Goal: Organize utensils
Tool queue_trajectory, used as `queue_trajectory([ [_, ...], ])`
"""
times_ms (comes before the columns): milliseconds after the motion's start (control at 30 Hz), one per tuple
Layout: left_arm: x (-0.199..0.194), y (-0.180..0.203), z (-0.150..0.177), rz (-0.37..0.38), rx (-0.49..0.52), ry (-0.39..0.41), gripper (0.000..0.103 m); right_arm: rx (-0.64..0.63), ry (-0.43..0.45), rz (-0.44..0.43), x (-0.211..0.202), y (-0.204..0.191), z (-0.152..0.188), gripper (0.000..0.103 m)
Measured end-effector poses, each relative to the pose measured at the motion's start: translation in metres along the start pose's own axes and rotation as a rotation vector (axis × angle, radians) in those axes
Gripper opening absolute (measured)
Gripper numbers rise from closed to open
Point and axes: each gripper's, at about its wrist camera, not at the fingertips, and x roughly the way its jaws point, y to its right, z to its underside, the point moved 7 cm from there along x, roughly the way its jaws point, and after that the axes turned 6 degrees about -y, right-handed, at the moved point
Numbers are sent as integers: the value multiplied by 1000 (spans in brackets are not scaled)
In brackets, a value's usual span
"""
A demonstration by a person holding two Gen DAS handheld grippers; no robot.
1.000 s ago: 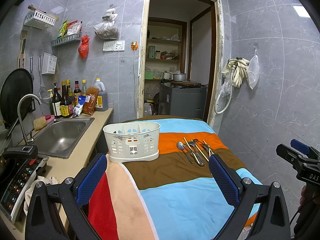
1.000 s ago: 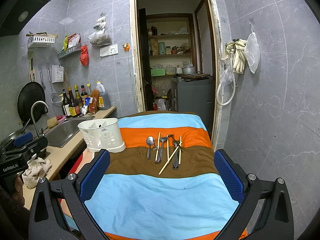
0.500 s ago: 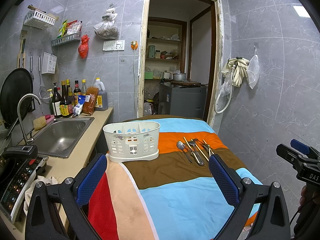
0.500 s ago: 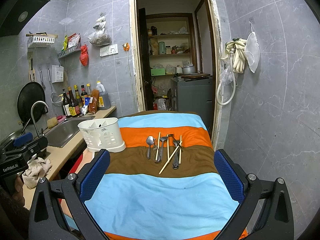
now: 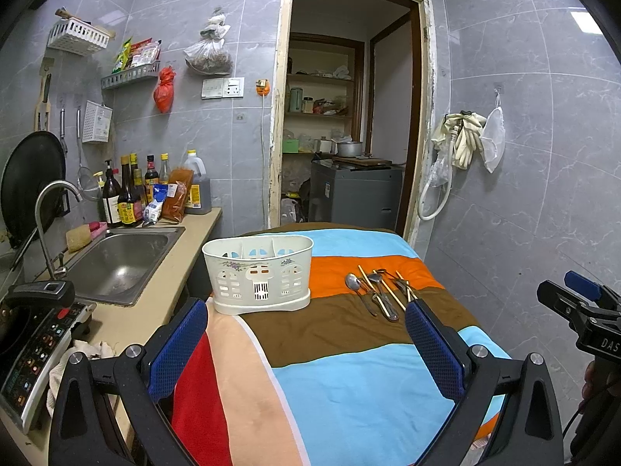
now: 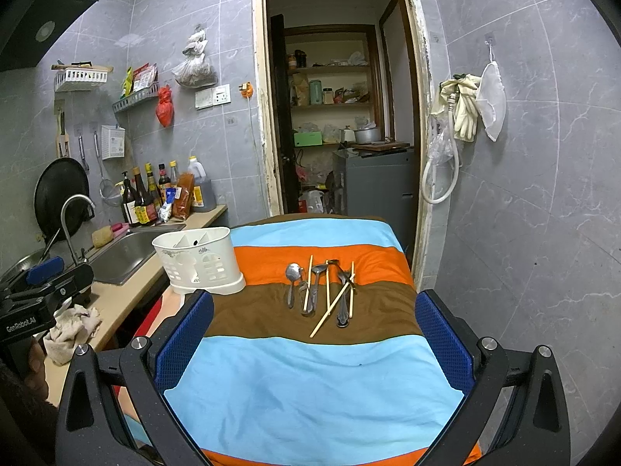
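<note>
- On the striped cloth [image 6: 310, 380], the white utensil caddy [image 5: 258, 273] served as landmark; it stood upright at the cloth's edge nearest the counter [image 5: 128, 320], its compartments showing no utensils.
- Right of the caddy, well apart from it, lay the utensil pile [image 6: 324, 291]: spoons [image 6: 292, 277], darker metal pieces and wooden chopsticks [image 6: 333, 305], all flat across the orange and brown stripes, some crossing each other.
- Left gripper [image 5: 306, 343] was spread wide, blue pads [image 5: 176, 343] far apart, nothing between them and touching nothing; it hovered short of the caddy, above the cloth.
- Right gripper [image 6: 314, 334] was likewise wide apart, pads [image 6: 442, 334] clear of everything, held over the cloth on the near side of the pile, to the caddy's right.
- Neither claw carried a utensil.
- Beyond the caddy on its left sat the sink [image 5: 116, 266], with bottles [image 5: 128, 194] against the wall behind it.
- Each gripper's body showed at the edge of the other's view, away from the caddy.
</note>
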Motion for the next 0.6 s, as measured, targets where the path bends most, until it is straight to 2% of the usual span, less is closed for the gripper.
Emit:
queue_trajectory([
  [267,1,-2,2,-9,7,-3,102,-3,2,-9,2,-12,10,102],
  [400,9,-11,14,-15,11,2,102,2,3,-12,4,-13,8,102],
  [600,10,-10,6,-21,25,5,102,2,12,-17,3,-11,-5,102],
])
